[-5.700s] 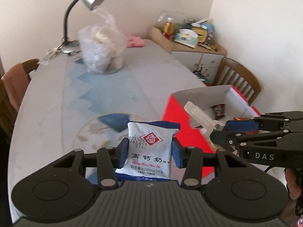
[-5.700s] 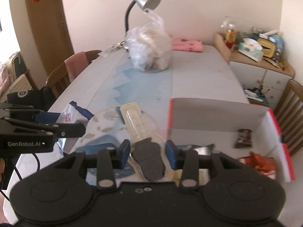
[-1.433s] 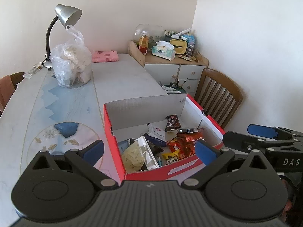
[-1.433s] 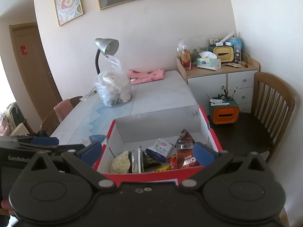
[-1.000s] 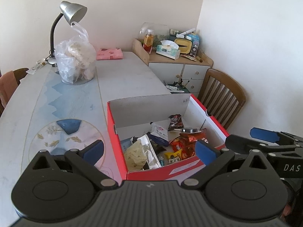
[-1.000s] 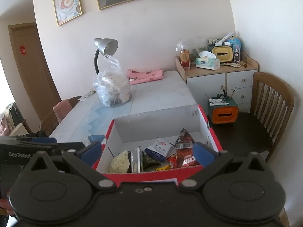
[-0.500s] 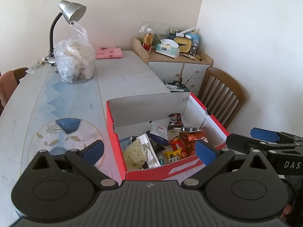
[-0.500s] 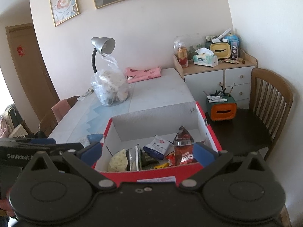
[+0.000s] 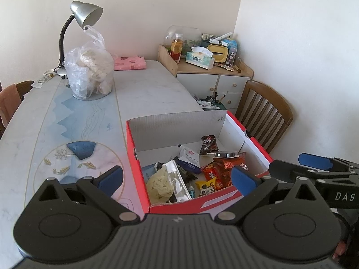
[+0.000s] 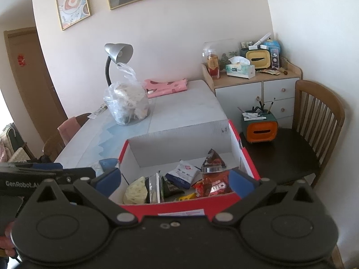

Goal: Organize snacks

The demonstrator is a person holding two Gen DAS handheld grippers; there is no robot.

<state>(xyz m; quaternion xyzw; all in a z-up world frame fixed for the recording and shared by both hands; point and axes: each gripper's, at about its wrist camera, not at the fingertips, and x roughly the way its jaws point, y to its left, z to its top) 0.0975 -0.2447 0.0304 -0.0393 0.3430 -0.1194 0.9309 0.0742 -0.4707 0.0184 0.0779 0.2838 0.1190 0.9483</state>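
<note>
Snacks [image 9: 197, 174] lie heaped in the red cardboard box [image 9: 208, 204], which sits at the near corner of the counter [image 9: 145, 89], close to where I hold both tools. I judge the box serves as the collecting place: its open top faces up and its tall grey flap [image 9: 175, 125] stands at the far side, so packets can drop in from the near edge. Inside I see a pale yellow bag [image 9: 160, 185] at the near left, a silver foil pack [image 9: 177, 179] beside it, a white and blue pouch [image 10: 182, 173] toward the middle, a dark brown packet [image 10: 213, 160] standing at the back, and a red Oreo pack [image 10: 216, 186] at the near right. The counter surface around the box shows no loose snack that I can make out, so the sorting looks close to done, in my judgement.

My left hand-held gripper [image 9: 177, 178] hovers over the box's near left part with its blue pads spread wide, holding nothing and touching nothing. My right hand-held gripper [image 10: 174, 178] sits just before the box's near wall, jaws likewise wide apart and empty. A clear plastic bag [image 9: 89, 76] stands well apart by the desk lamp [image 9: 86, 14], and I cannot tell whether its contents belong to the task.
</note>
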